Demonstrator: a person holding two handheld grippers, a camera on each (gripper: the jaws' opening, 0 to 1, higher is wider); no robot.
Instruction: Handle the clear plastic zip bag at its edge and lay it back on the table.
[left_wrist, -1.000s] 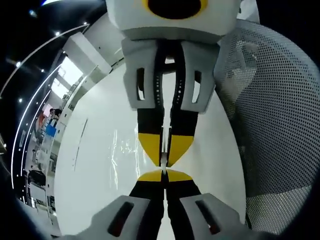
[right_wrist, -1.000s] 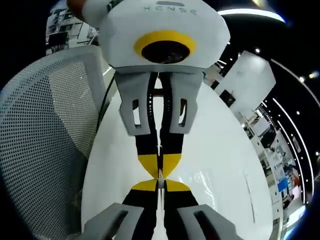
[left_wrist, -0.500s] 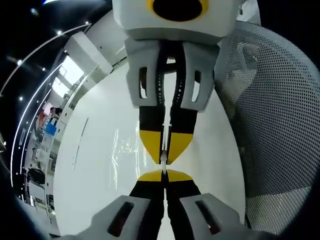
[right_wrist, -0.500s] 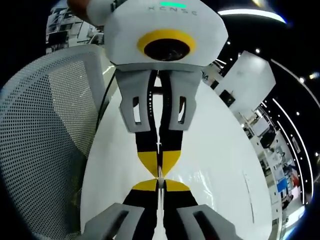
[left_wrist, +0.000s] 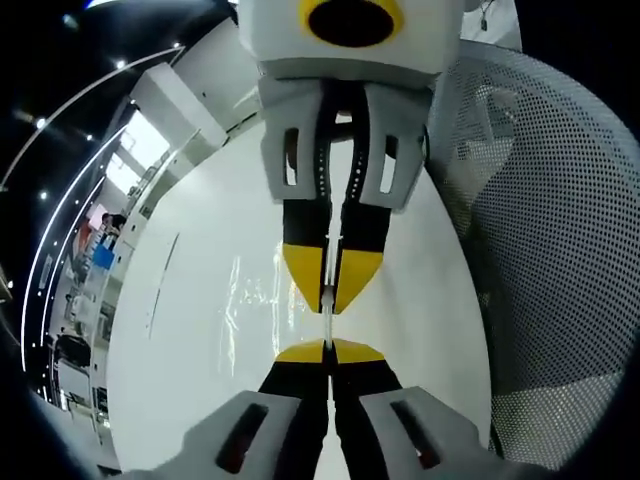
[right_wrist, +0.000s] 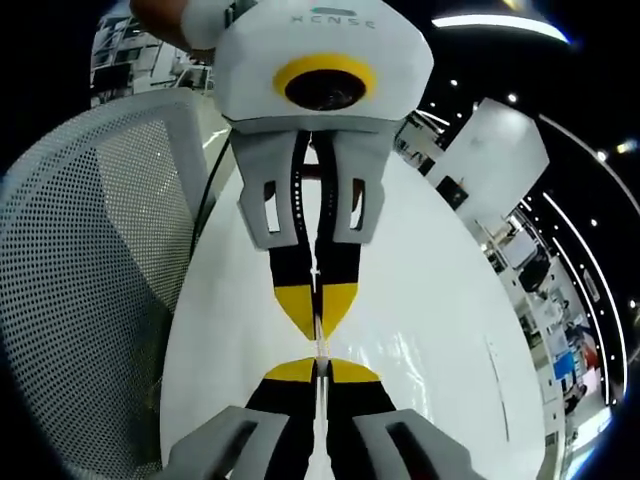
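The clear plastic zip bag (left_wrist: 328, 325) shows as a thin taut strip, edge-on, between two facing grippers above the white table (left_wrist: 200, 380). My left gripper (left_wrist: 328, 352) rises from the bottom of the left gripper view, shut on the bag's near edge. My right gripper (left_wrist: 330, 288) reaches down from the top, yellow tips closed on the opposite edge. In the right gripper view the right gripper (right_wrist: 317, 371) pinches the bag (right_wrist: 318, 350) from below, with the left gripper (right_wrist: 318, 312) facing it. Faint glints of clear film (left_wrist: 245, 300) lie beside the jaws.
A grey mesh chair back (left_wrist: 560, 250) stands close on one side of the table (right_wrist: 450, 400), also seen as the chair back (right_wrist: 80, 300). A hand (right_wrist: 160, 12) holds the left gripper. Shelves and ceiling lights (left_wrist: 90, 260) lie far off.
The two grippers have drawn slightly apart, so a short length of the bag's edge now shows between their tips. Both stay shut.
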